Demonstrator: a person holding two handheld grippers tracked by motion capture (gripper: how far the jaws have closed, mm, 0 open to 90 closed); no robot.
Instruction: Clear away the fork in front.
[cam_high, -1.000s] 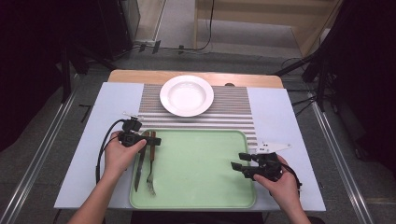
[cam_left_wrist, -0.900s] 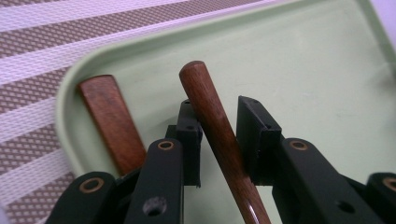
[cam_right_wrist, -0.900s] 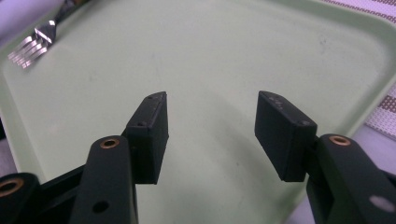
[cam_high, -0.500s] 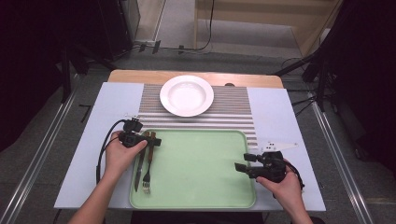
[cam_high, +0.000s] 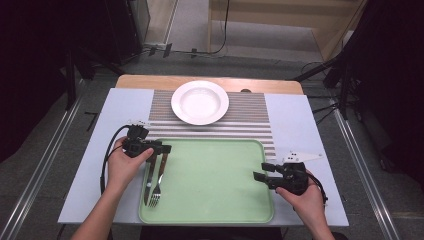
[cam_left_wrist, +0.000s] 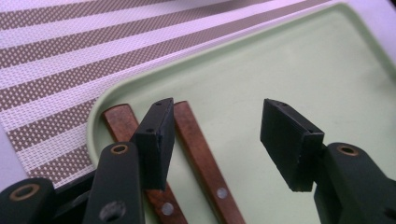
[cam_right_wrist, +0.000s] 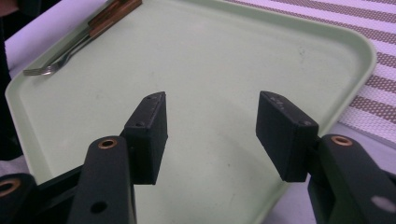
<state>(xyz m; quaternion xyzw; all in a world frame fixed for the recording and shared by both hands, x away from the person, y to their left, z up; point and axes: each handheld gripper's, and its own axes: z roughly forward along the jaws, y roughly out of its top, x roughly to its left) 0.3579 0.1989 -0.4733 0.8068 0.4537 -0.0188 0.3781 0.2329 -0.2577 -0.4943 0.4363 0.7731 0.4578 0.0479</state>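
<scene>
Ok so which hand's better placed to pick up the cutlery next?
Probably left: the left gripper hovers open right over the wooden handles at the tray's left edge, while the right gripper sits across the tray.

The left gripper (cam_high: 165, 148) has just opened over the wooden handles (cam_left_wrist: 187, 140).

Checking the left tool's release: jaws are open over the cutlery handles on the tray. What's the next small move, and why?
Probably lift the left tool straight up and clear. Its jaws have just been opening and nothing sits between them; the two wooden handles lie flat on the green tray, beside and under the left jaw. The fork and knife look set down, so a sideways pull might nudge them.
</scene>
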